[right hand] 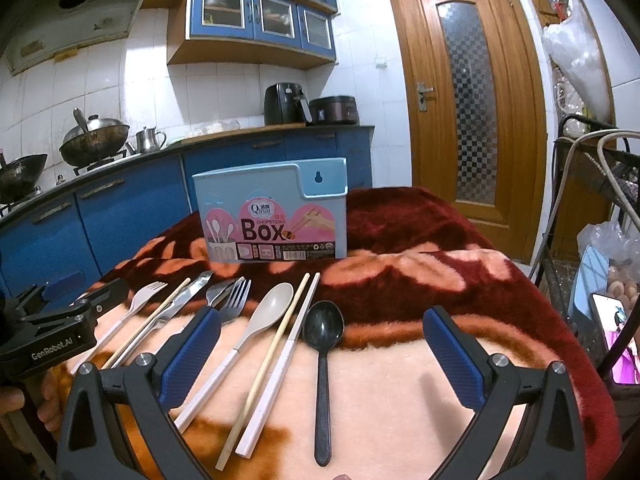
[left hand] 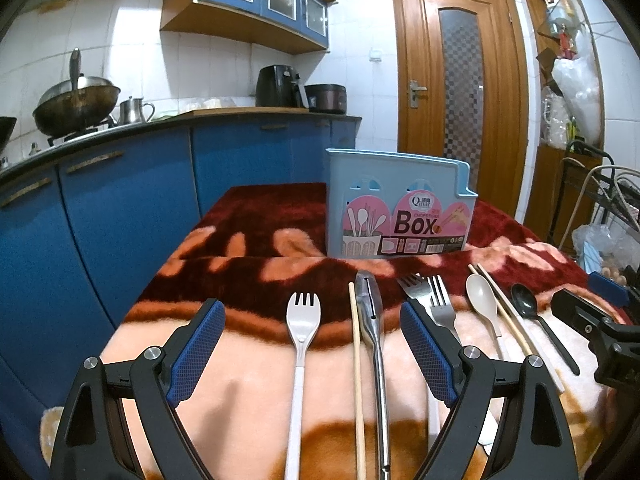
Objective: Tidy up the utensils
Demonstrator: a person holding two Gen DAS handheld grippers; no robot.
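Utensils lie in a row on the blanket [left hand: 248,400], handles toward both grippers, the box [left hand: 400,208] standing beyond. Left gripper [left hand: 312,356], spread wide and empty, straddles the white fork [left hand: 302,320] and knife [left hand: 370,312]; right gripper [right hand: 322,356], likewise spread, straddles the black spoon [right hand: 323,326], probably the nearest pick.

The blue holder [right hand: 272,208] has a pink label reading "CHOPSTICKS Box"; the left gripper [right hand: 60,320] body reads "GenRobot.AI".

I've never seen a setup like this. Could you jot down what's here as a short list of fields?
Place: home kitchen
Surface: patterned blanket
Container: blue chopsticks box, upright at the back
Utensils in a row: white fork, knife, metal forks, beige spoon, chopsticks, black spoon
Left gripper: open, holding nothing
Right gripper: open, holding nothing
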